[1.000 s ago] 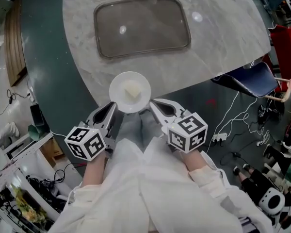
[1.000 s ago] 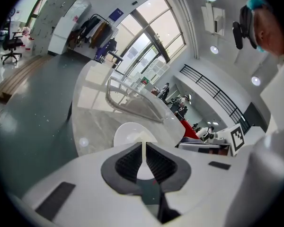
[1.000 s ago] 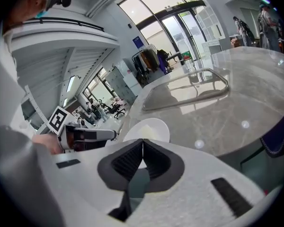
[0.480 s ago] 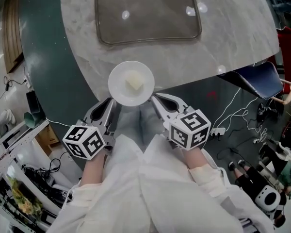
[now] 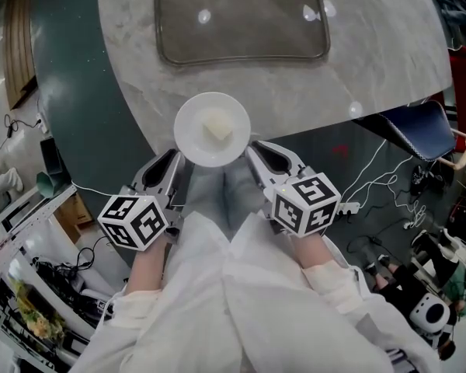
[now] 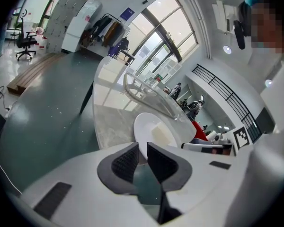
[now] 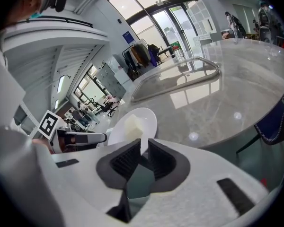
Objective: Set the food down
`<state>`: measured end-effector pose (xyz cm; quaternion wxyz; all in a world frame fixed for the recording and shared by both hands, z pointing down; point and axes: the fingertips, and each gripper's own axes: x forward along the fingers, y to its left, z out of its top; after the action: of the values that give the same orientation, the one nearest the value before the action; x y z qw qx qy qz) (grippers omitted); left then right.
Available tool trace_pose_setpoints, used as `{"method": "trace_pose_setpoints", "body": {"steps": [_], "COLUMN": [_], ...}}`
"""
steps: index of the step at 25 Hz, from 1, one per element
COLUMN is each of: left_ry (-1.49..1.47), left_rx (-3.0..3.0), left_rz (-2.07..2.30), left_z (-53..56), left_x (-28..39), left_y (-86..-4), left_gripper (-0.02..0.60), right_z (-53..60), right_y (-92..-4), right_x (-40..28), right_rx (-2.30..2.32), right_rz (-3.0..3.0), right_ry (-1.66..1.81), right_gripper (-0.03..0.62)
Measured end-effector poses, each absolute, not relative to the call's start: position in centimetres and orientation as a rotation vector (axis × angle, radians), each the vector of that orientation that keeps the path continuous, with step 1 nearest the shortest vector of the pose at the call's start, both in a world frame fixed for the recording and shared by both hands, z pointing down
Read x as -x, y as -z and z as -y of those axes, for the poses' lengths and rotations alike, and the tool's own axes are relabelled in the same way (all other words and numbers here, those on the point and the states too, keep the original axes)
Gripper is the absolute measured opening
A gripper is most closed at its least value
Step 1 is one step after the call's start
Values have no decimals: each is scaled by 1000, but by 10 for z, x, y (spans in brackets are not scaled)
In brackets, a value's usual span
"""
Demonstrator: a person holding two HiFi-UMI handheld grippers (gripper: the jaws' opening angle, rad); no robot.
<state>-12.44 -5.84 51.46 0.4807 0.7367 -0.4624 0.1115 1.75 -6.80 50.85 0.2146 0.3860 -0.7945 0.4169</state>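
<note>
Fingers [image 6: 125, 162] of left gripper [image 5: 177, 162] and right gripper [image 5: 254, 152] clamp the near rim of the white plate [image 5: 190, 134] (food cube [image 5: 217, 129] aboard) over the marble table [image 5: 373, 45].

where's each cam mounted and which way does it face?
Head view: on the head, facing steeply down at plate, food, table; left gripper, right gripper, sleeves show.
Left gripper view: on that gripper, facing along jaws shut on the plate rim; right gripper's cube shows.
Right gripper view: likewise, from the opposite side; left gripper's cube shows.
Shared: both gripper views see plate and food.
</note>
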Motion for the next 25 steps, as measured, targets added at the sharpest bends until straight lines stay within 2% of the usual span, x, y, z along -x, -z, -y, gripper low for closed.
{"method": "trace_pose_setpoints", "body": {"steps": [4, 7, 25], "left_ry": [-260, -263, -267], "left_rx": [-1777, -1769, -1746], "left_rz": [1120, 1123, 1115], "left_z": [59, 62, 68], "left_x": [122, 123, 122], "left_y": [-516, -518, -523], "left_gripper": [103, 114, 120], "right_z": [69, 70, 75], "right_y": [-511, -514, -526], "right_x": [-19, -18, -12], "right_rx": [-1083, -1082, -1069], "right_rz": [2190, 2189, 2153], "right_ry": [-1194, -1239, -1296], "right_gripper": [10, 78, 78]}}
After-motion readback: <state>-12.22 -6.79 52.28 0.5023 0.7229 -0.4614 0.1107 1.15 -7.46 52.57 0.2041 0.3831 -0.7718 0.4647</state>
